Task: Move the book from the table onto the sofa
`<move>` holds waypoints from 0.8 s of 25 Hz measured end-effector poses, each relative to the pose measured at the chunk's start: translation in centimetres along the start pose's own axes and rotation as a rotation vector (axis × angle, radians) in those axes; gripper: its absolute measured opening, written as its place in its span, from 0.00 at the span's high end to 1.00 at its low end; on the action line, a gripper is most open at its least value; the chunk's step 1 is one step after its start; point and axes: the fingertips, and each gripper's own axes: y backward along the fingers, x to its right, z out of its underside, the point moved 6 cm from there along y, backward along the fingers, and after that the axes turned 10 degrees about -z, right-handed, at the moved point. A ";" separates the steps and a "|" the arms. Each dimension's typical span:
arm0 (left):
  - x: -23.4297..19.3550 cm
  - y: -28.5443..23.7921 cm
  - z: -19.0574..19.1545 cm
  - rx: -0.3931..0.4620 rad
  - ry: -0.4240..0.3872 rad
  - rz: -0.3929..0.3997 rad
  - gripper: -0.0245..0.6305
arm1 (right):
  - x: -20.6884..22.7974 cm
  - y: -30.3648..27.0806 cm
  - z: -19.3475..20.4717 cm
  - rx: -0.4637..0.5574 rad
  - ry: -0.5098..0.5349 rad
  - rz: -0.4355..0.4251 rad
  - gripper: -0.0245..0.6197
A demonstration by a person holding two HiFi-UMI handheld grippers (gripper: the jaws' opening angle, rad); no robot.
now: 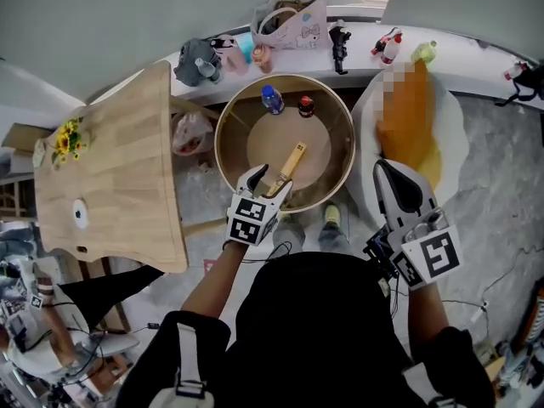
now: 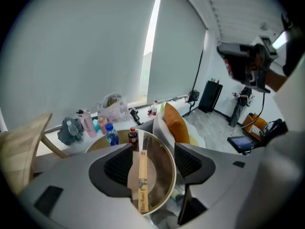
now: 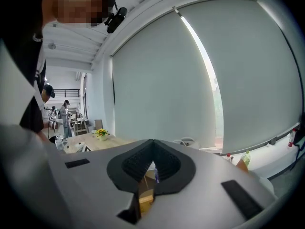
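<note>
The book [image 1: 291,161] shows only as a narrow tan strip, spine up, on the round glass-topped table [image 1: 228,134]. My left gripper [image 1: 270,181] hangs over its near end with the jaws wide apart. In the left gripper view the book's spine [image 2: 142,175] runs between the pads [image 2: 119,166] with a gap on each side. My right gripper [image 1: 389,170] is shut on nothing, held over the near edge of the white sofa [image 1: 455,134] with its orange cushion [image 1: 408,117]. In the right gripper view its tips [image 3: 153,144] meet.
A blue-capped bottle [image 1: 272,99] and a small dark bottle [image 1: 306,105] stand at the round table's far side. A wooden table [image 1: 119,168] with sunflowers [image 1: 68,138] lies to the left. The window sill [image 1: 357,24] carries bags and bottles.
</note>
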 end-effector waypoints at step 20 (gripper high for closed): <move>-0.6 -14.8 15.0 -0.345 -0.077 0.058 0.48 | -3.1 -0.1 1.4 -0.113 0.009 0.264 0.95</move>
